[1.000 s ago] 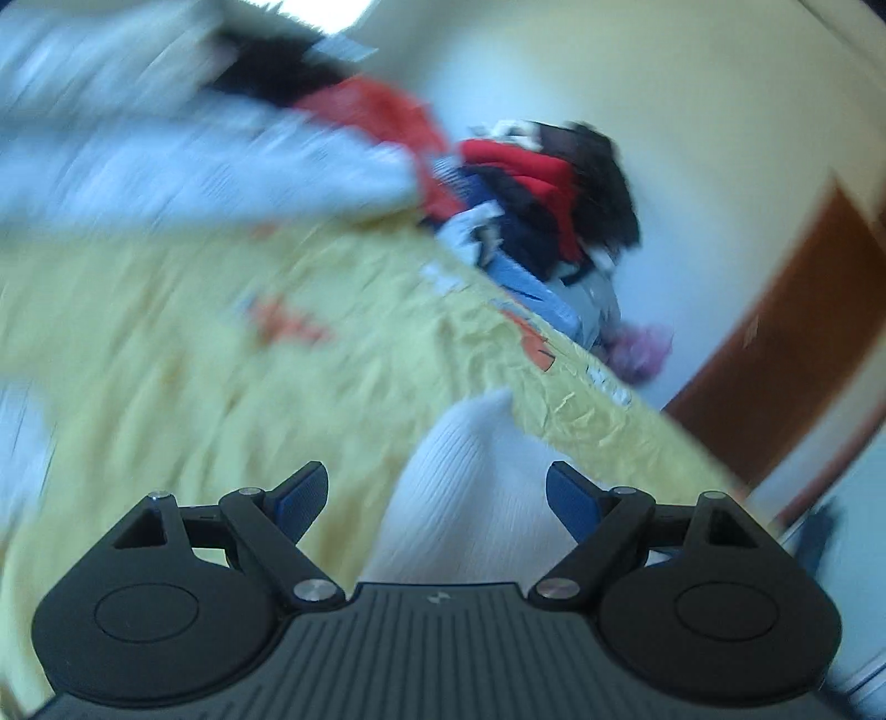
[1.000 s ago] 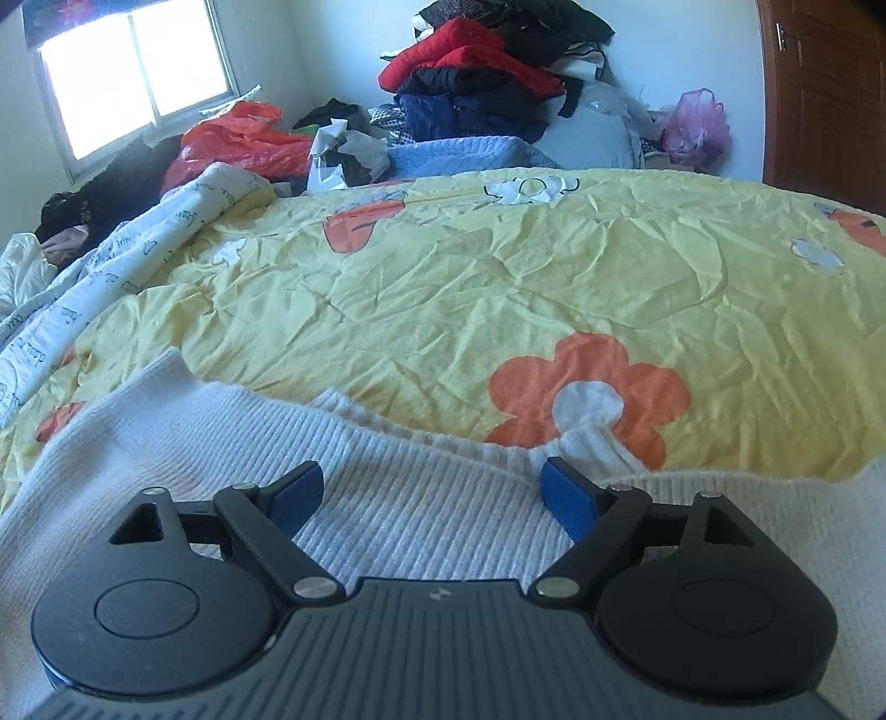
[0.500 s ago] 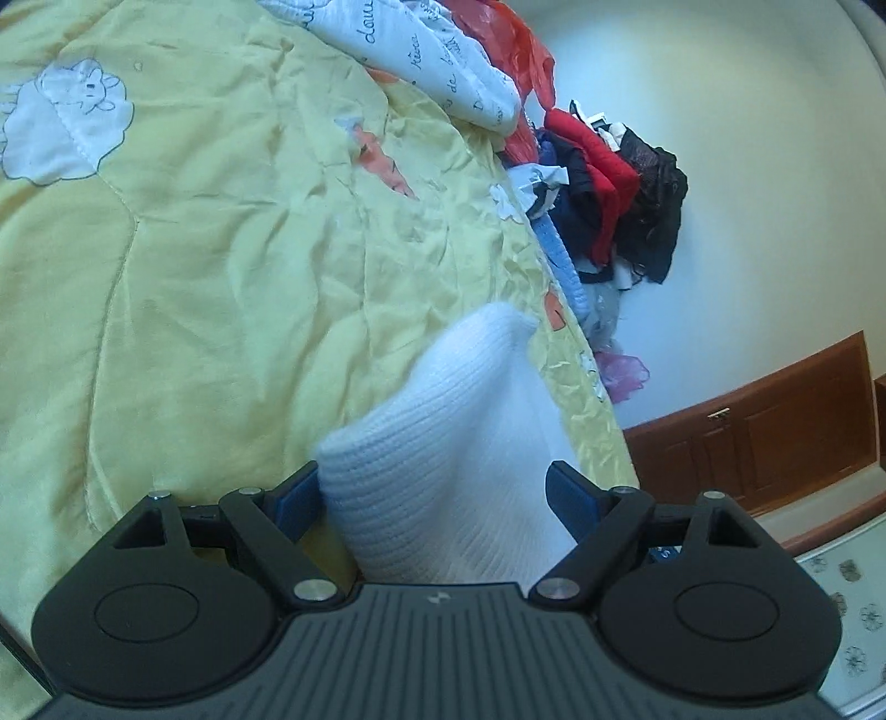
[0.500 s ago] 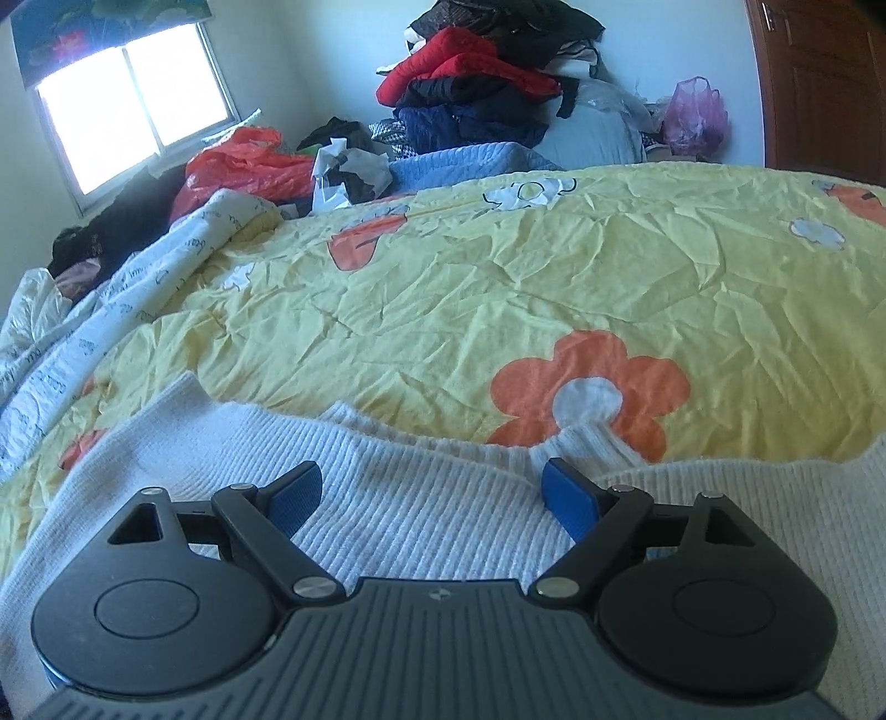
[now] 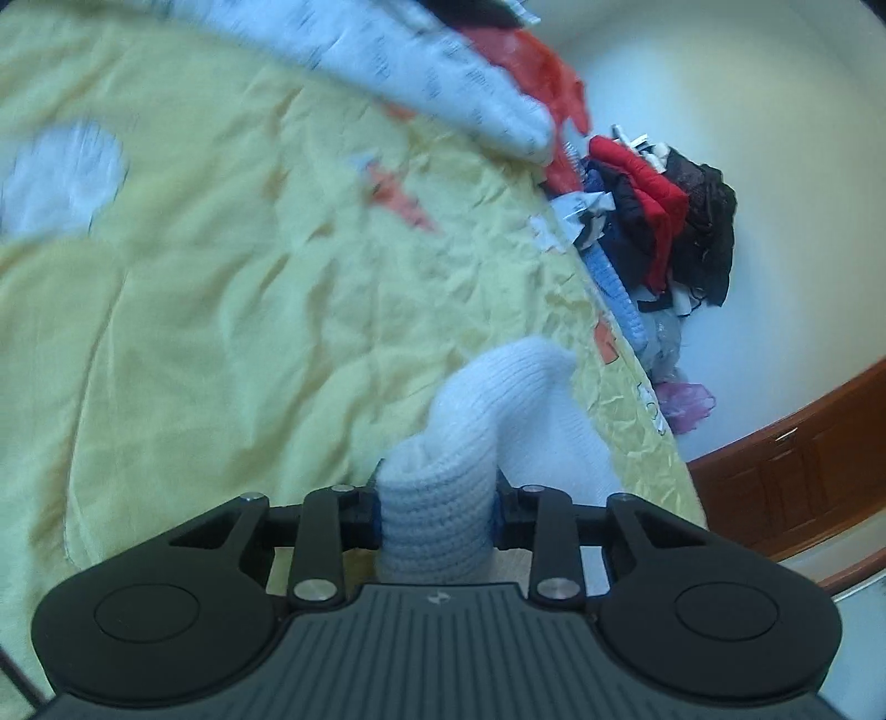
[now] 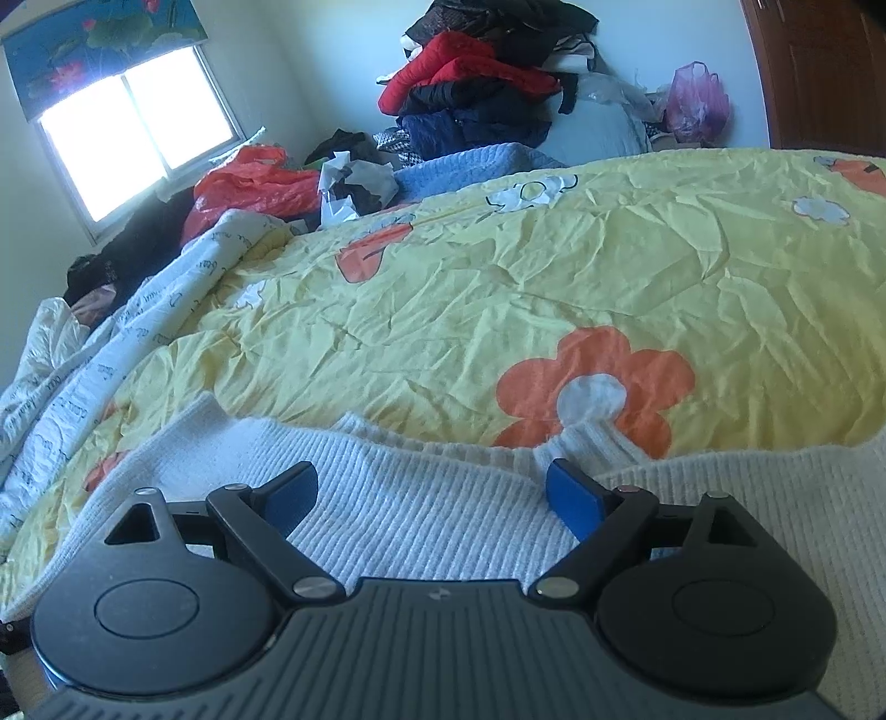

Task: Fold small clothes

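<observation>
A wide bed fills most of both views, covered by a crumpled pale-yellow quilt printed with orange flowers (image 6: 598, 310). Along its far left side lies a rumpled white sheet with small dark lettering (image 6: 99, 354). Behind it, a two-pane sliding window (image 6: 138, 133) lets in hard white daylight under a blue roller blind with a lotus print (image 6: 94, 39). The walls are plain pale plaster (image 5: 775, 166). Against the far wall rises a heap of red, black and navy clothing (image 6: 487, 77), with a pink plastic bag (image 6: 698, 102) beside it. Reddish-brown wooden cabinet doors (image 5: 797, 459) stand at the right.
</observation>
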